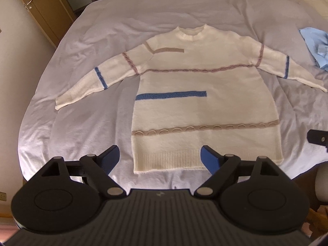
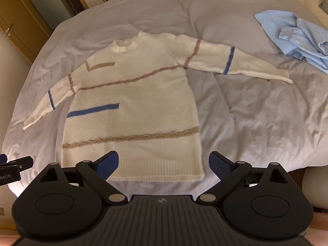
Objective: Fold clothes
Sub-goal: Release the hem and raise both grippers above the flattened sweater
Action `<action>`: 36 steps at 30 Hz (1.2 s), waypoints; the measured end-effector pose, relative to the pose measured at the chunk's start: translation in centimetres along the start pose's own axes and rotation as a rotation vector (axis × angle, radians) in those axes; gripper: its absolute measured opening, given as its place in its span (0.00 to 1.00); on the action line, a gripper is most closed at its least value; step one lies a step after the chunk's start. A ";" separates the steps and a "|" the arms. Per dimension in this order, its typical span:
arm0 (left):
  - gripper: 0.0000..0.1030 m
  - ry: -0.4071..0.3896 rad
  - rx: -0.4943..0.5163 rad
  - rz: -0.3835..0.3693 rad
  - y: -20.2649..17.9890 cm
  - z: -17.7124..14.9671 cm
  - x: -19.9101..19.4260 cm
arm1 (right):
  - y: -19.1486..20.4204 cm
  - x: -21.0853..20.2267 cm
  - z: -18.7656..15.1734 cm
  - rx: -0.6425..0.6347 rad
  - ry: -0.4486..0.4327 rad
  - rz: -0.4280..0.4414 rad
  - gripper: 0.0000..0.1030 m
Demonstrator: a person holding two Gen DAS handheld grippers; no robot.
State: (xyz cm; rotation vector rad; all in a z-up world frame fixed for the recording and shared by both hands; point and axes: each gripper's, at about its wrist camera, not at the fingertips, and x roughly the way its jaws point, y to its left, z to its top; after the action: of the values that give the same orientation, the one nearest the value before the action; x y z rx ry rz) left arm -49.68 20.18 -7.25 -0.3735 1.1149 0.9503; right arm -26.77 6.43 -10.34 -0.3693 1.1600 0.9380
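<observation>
A cream sweater with blue and beige stripes lies flat on the bed, face up, both sleeves spread out sideways and its ribbed hem nearest me. My left gripper hovers open above the hem's left part, holding nothing. My right gripper hangs open over the hem's right corner, also with nothing between its fingers. Part of the right gripper shows at the right edge of the left wrist view. The left gripper shows at the left edge of the right wrist view.
The bed is covered by a wrinkled pale sheet. A crumpled light blue shirt lies at the far right of the bed. Wooden wardrobe doors stand beyond the bed's left side.
</observation>
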 end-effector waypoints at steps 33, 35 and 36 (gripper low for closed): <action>0.89 0.043 -0.002 -0.043 0.2 -1.5 -0.7 | 2.5 -0.3 -2.4 -0.076 0.093 -0.072 0.98; 0.89 0.039 -0.002 -0.044 0.1 -1.3 -0.8 | 2.5 -0.3 -2.2 -0.081 0.091 -0.071 0.98; 0.89 0.037 -0.002 -0.045 0.1 -1.2 -0.8 | 2.5 -0.4 -2.1 -0.083 0.090 -0.070 0.98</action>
State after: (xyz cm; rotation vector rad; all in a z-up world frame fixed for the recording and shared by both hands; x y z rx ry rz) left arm -50.57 18.99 -7.05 -0.4177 1.1349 0.9086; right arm -30.10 6.30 -10.34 -0.5201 1.1845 0.9177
